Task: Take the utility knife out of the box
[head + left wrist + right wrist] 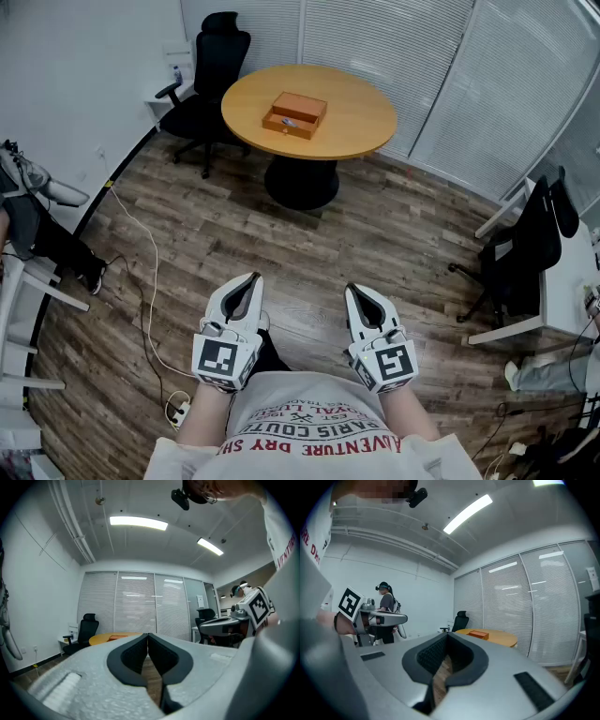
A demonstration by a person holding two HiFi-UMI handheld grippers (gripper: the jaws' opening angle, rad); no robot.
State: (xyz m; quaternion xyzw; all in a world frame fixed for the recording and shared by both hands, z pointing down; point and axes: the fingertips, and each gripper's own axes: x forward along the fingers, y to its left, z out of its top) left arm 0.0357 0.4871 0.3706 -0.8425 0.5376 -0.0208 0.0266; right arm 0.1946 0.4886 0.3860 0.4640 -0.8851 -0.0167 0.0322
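Person is standing on the wood-plank floor (394,225), holding both tools low against the torso at bottom centre of the head view. Both are pointing level, toward the table.

Left gripper (252,278) is sitting bottom centre-left and right gripper (353,290) bottom centre-right, clearly apart from each other.
- Left: jaws are resting fully together, dark pads meeting at the tips. Nothing is gripped; only floor is showing through the hollow behind the tips.
- Right: same, jaws are pressing tip to tip and it is carrying nothing.

Round wooden table (361,122) is standing at upper centre, well apart from both grippers. Orange-brown box (293,114) is lying on the tabletop, left of its centre. It is showing as two stepped parts, the higher one toward the back right and the lower one toward the front left. A small pale spot is showing on the lower part. It is too small to tell whether that is the utility knife, so the knife's place isn't readable beyond the box.

Black office chair (211,70) is standing just left of the table. A second black chair (520,248) is sitting at the right edge beside a white desk (567,281). A white cable (150,272) is trailing down the left side of the floor to a power strip (177,409). In the right gripper view, another person (386,603) is standing at frame left.
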